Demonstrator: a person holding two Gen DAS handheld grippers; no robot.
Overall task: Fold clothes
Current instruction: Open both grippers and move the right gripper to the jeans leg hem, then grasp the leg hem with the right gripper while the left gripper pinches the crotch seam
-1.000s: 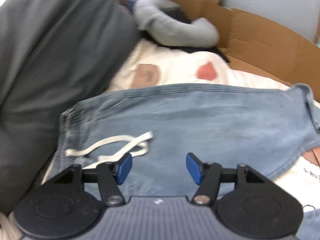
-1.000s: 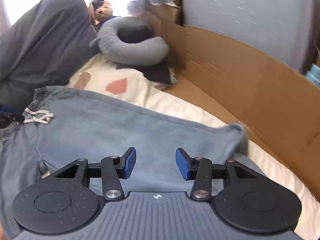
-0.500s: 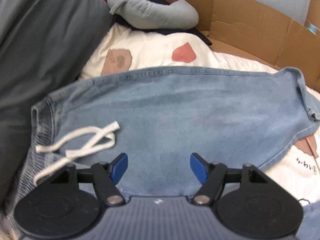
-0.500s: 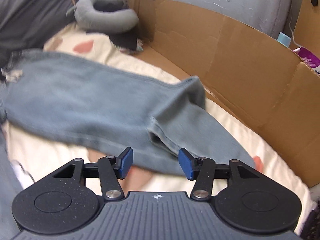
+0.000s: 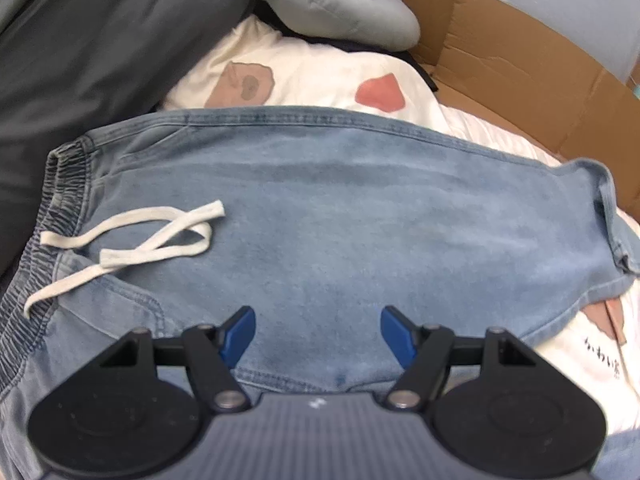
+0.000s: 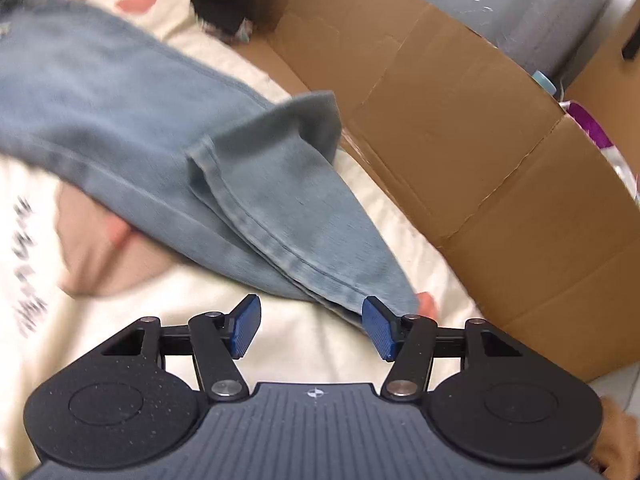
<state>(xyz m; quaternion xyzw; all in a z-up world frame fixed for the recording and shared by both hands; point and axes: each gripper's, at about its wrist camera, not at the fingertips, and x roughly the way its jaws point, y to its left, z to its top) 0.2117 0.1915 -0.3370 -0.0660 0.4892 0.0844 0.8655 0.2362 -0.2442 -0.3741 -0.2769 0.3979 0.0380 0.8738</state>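
Note:
Light blue denim trousers (image 5: 340,216) lie spread on a cream printed bedsheet (image 5: 312,72), elastic waistband (image 5: 60,184) at the left with a white drawstring (image 5: 132,240) looped over the fabric. My left gripper (image 5: 318,332) hovers open just above the seat of the trousers, nothing between its blue pads. In the right wrist view the folded-over trouser leg end (image 6: 296,216) tapers toward my right gripper (image 6: 312,326). Its jaws are opening, and the hem tip lies just beyond the right pad (image 6: 378,330), not pinched.
A dark grey pillow (image 5: 88,48) lies at the left, a grey neck pillow (image 5: 332,16) at the back. Cardboard walls (image 6: 460,140) line the bed's right side close to the leg end. Cream bedsheet (image 6: 280,344) shows under the right gripper.
The left gripper sank closer to the trousers and opened slightly. The right gripper swung right and down from mid-trousers to the leg hem, rolling as it went, its jaws widening.

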